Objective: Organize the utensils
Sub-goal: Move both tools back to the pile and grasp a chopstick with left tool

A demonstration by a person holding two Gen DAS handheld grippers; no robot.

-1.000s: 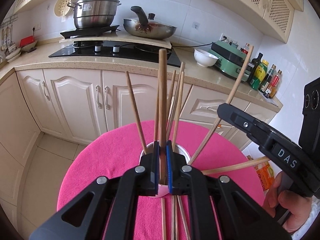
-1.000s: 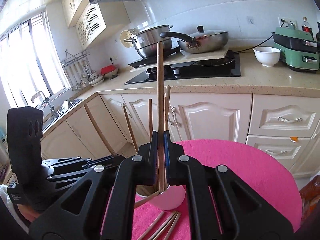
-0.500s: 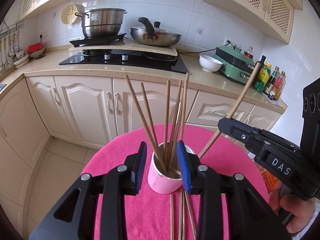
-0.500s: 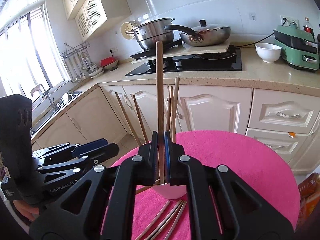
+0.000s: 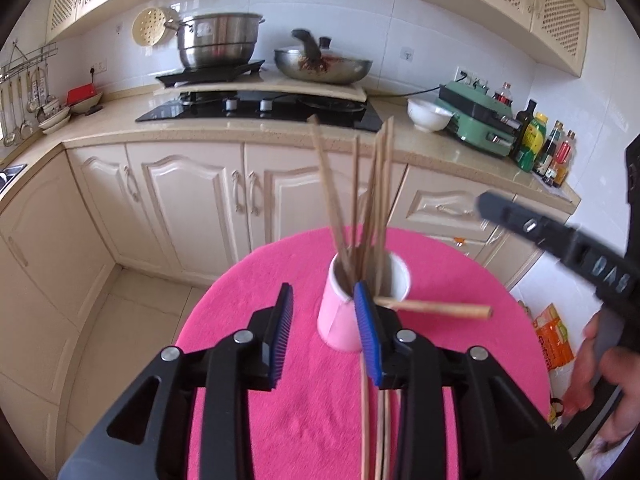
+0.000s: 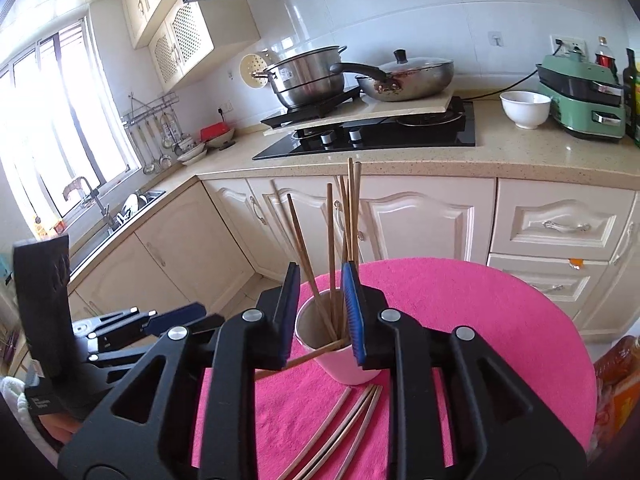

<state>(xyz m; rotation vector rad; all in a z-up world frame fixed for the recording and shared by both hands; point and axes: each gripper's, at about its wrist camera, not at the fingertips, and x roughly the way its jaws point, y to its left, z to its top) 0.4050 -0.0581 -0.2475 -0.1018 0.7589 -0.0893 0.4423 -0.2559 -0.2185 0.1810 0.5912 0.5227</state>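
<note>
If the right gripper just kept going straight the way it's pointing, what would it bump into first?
Most likely the pink cup full of chopsticks, which sits right between the fingers of the right gripper as its jaws open. How far ahead the cup stands is hard to judge.

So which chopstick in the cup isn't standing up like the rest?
The chopstick lying almost flat across the cup rim, its end sticking out sideways over the cloth. The others stand upright inside.

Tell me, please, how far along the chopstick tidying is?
Done: several chopsticks stand in the cup. In hand: nothing; left tongs are open, right tongs are opening, empty. Left: loose chopsticks on the pink cloth, plus one leaning out over the rim.
</note>
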